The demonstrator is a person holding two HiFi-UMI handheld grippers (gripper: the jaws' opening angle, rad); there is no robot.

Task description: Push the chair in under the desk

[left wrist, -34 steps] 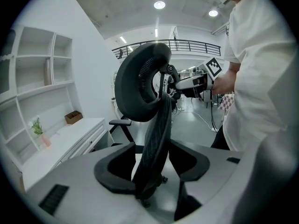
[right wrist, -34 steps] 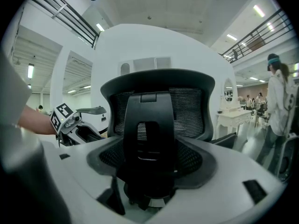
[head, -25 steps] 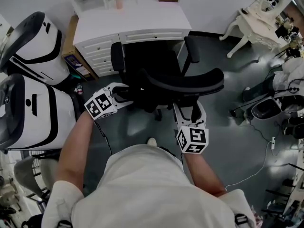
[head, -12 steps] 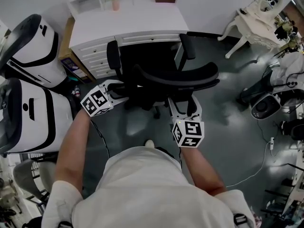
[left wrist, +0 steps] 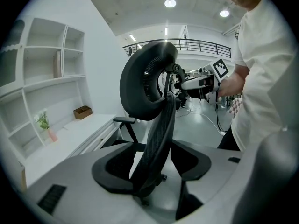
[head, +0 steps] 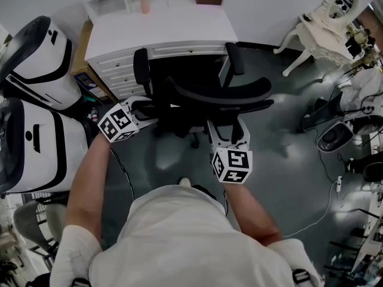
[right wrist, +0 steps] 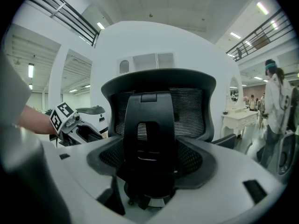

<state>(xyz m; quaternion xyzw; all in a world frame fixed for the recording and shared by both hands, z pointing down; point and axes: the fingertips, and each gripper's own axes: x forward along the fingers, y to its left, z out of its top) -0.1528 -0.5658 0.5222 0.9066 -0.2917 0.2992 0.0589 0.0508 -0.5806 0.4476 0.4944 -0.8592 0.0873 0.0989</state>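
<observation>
We see a black office chair [head: 206, 94] on a dark grey floor [head: 281, 160], its seat partly under the white desk [head: 161, 31] and its curved back towards us. Our left gripper [head: 145, 109] is spread wide and has just been opening, with the side edge of the chair back between its jaws. Our right gripper [head: 227, 131] is also wide, with the chair's rear spine between its jaws.

Chair [head: 221, 94]: black mesh back, matt plastic frame. Desk [head: 161, 26]: white, smooth. Floor [head: 281, 154]: grey, glossy.
</observation>
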